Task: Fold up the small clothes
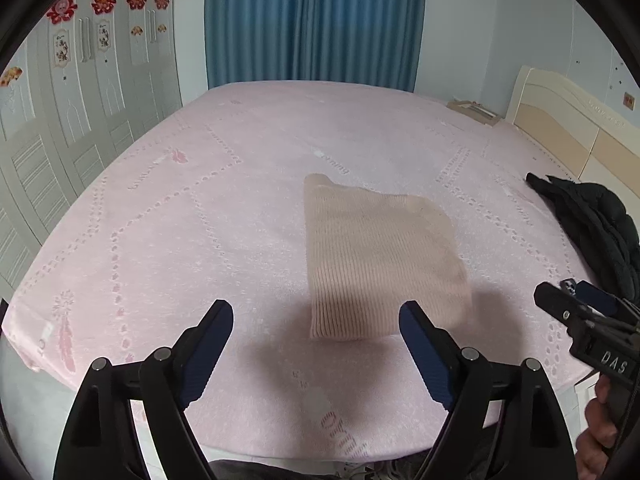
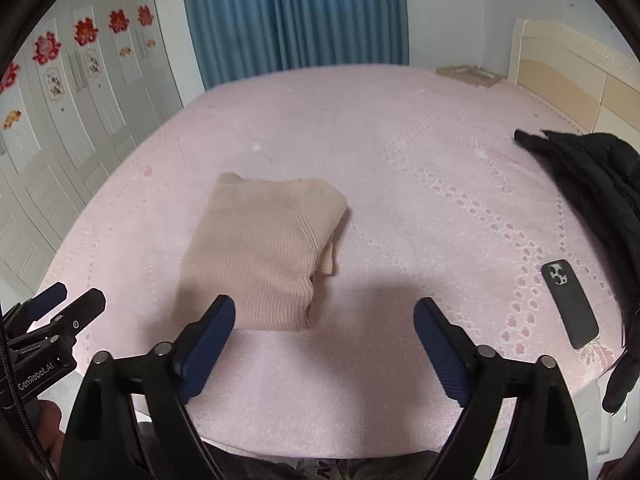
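A beige ribbed knit garment (image 1: 380,256) lies folded into a compact rectangle on the pink bed (image 1: 200,208). It also shows in the right wrist view (image 2: 260,252), with a small folded edge sticking out at its right side. My left gripper (image 1: 316,316) is open and empty, held above the bed just in front of the garment's near edge. My right gripper (image 2: 324,316) is open and empty, near the garment's near right corner. The right gripper also shows at the right edge of the left wrist view (image 1: 576,300), and the left gripper at the left edge of the right wrist view (image 2: 64,300).
A black jacket (image 2: 592,184) lies at the bed's right side, with a black phone (image 2: 570,304) beside it. A cream headboard (image 2: 568,72) stands at the right. White wardrobe doors (image 1: 60,120) line the left and blue curtains (image 1: 312,20) hang behind.
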Action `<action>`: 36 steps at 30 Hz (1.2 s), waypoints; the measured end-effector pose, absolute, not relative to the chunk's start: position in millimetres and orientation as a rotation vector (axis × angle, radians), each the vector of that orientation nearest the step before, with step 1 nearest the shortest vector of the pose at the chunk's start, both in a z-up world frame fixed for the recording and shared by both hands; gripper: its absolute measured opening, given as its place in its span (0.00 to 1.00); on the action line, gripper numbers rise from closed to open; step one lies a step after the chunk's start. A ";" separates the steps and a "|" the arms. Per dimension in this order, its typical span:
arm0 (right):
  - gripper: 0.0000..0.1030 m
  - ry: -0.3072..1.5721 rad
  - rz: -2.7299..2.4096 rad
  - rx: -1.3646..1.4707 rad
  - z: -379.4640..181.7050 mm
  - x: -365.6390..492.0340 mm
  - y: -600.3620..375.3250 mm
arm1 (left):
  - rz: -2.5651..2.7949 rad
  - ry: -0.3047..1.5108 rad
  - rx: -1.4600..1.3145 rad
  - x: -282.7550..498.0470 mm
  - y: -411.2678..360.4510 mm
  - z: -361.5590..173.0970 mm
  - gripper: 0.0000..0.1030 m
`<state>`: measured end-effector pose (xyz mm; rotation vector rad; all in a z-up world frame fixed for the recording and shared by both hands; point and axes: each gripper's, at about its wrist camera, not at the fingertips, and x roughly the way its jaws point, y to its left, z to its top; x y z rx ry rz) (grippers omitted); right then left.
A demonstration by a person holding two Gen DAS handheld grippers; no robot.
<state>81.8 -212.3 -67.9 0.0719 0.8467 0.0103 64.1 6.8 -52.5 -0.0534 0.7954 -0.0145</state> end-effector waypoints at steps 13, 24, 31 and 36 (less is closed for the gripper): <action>0.98 0.801 -0.024 0.001 -41.0 36.2 -205.9 | -0.004 0.741 -0.036 28.7 0.2 -23.4 0.84; 0.98 0.786 -0.029 -0.006 -28.9 17.5 -203.7 | 0.003 0.719 -0.034 15.6 -0.3 -17.5 0.84; 0.98 0.785 -0.025 -0.004 -24.5 13.8 -202.4 | 0.005 0.723 -0.036 11.1 -1.2 -14.7 0.84; 0.98 0.782 -0.026 -0.001 -23.4 13.3 -203.8 | 0.005 0.725 -0.042 11.4 -1.3 -14.6 0.84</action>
